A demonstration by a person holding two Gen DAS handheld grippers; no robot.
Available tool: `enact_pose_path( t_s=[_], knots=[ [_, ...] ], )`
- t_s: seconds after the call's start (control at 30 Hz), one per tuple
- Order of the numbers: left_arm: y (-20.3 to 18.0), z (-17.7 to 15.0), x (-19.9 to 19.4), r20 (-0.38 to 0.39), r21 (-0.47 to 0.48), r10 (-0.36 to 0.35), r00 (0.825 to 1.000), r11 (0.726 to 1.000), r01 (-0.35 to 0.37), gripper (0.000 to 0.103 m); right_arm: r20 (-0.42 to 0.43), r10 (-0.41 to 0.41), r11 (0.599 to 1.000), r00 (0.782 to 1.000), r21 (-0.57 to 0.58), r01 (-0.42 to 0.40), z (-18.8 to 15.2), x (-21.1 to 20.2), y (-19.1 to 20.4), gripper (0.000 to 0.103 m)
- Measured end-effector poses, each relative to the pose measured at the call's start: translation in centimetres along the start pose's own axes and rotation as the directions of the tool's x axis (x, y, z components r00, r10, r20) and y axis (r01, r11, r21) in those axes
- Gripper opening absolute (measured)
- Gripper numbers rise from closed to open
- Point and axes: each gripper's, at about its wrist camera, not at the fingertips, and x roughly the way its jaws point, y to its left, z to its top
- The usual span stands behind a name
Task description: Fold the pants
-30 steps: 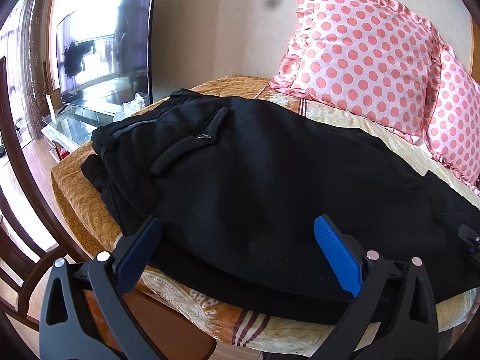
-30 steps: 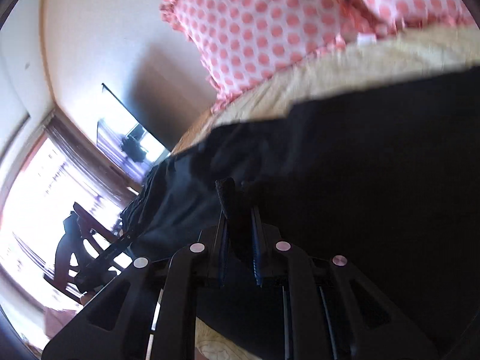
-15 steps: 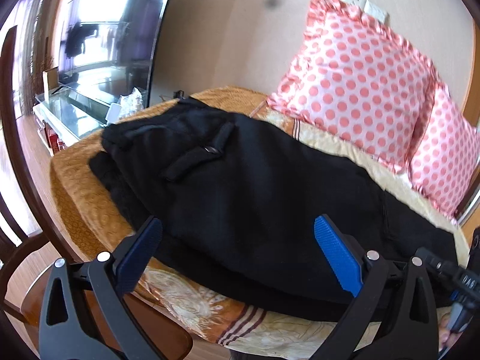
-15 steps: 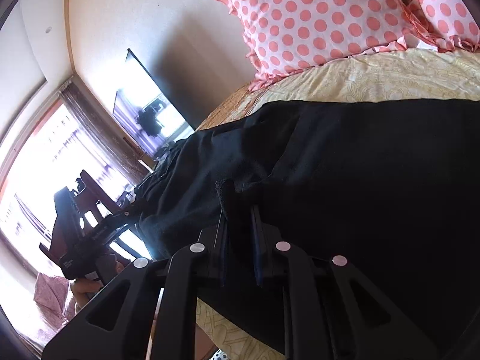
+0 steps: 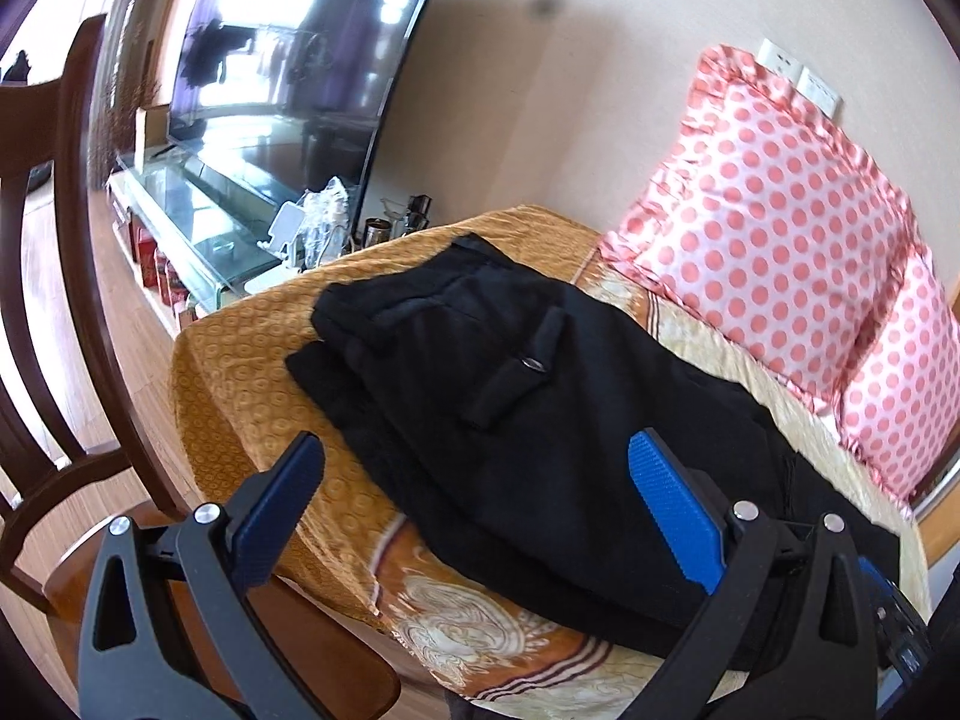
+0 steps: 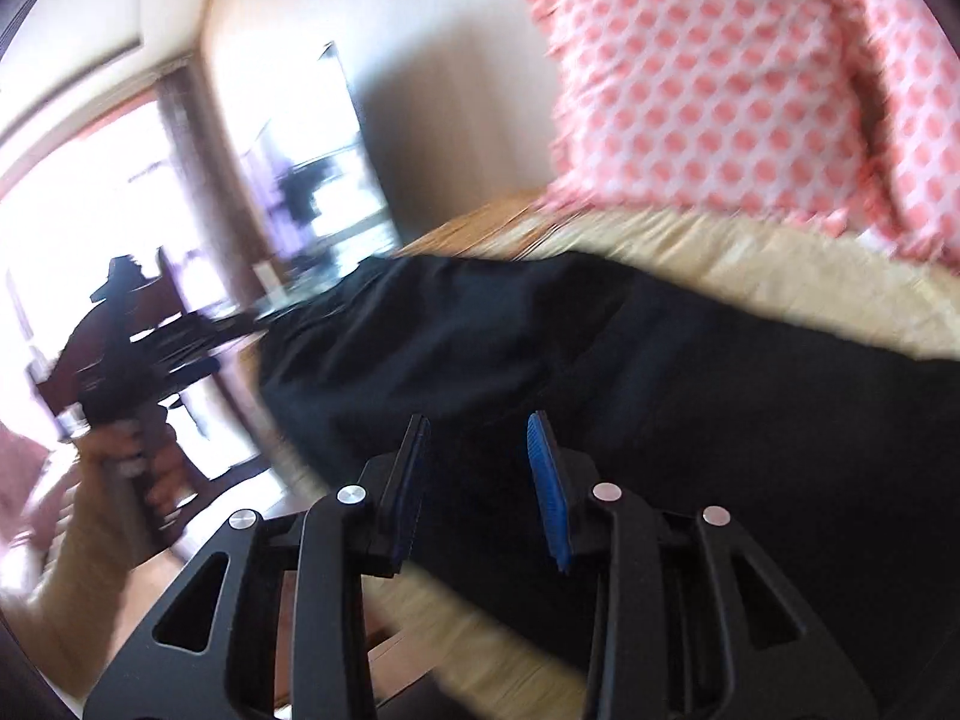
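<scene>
Black pants point(image 5: 540, 420) lie folded lengthwise on a patterned orange and cream sofa cover point(image 5: 240, 348), waistband and button pocket at the far left end. They also show in the right wrist view point(image 6: 600, 348), which is blurred. My left gripper point(image 5: 480, 468) is wide open and empty, above the near edge of the pants. My right gripper point(image 6: 480, 438) is partly open and empty, just above the pants' near edge. The left gripper and the hand that holds it show at the left of the right wrist view point(image 6: 150, 360).
Two pink polka-dot pillows point(image 5: 780, 228) lean on the wall behind the pants. A TV point(image 5: 288, 72) on a glass stand point(image 5: 180, 210) with small items is at the far left. A wooden chair point(image 5: 54, 300) stands close at the left.
My right gripper has opened and let go of the pants fabric. My left gripper has pulled back and up, away from the pants.
</scene>
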Motion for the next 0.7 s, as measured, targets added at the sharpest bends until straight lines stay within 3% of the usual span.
enact_pose_path(
  t_s=[0.07, 0.13, 0.2, 0.4, 0.7],
  knots=[
    [0.7, 0.5, 0.4, -0.014, -0.034, 0.001, 1.0, 0.999, -0.002, 0.101, -0.044, -0.072, 0.997, 0.996, -0.034, 0.07, 0.0, 1.1, 0.3, 0.036],
    [1.4, 0.9, 0.9, -0.033, -0.06, -0.007, 0.999, 0.998, 0.005, 0.101, -0.149, -0.078, 0.995, 0.986, -0.068, 0.068, -1.0, 2.8, 0.8, 0.035],
    [2.2, 1.1, 1.5, -0.064, -0.096, -0.022, 0.998, 0.995, 0.016, 0.101, -0.113, -0.086, 0.993, 0.99, -0.088, 0.076, -1.7, 2.5, 1.1, 0.035],
    [4.7, 1.8, 3.9, -0.137, -0.248, -0.135, 0.981, 0.964, 0.098, 0.101, -0.139, -0.013, 1.0, 0.99, 0.008, 0.014, -2.0, 2.2, -0.3, 0.038],
    [5.2, 3.1, 5.3, -0.191, -0.362, -0.22, 0.957, 0.922, 0.14, 0.101, -0.127, -0.015, 1.0, 0.992, 0.011, 0.016, -1.7, 2.1, -0.3, 0.04]
  ],
)
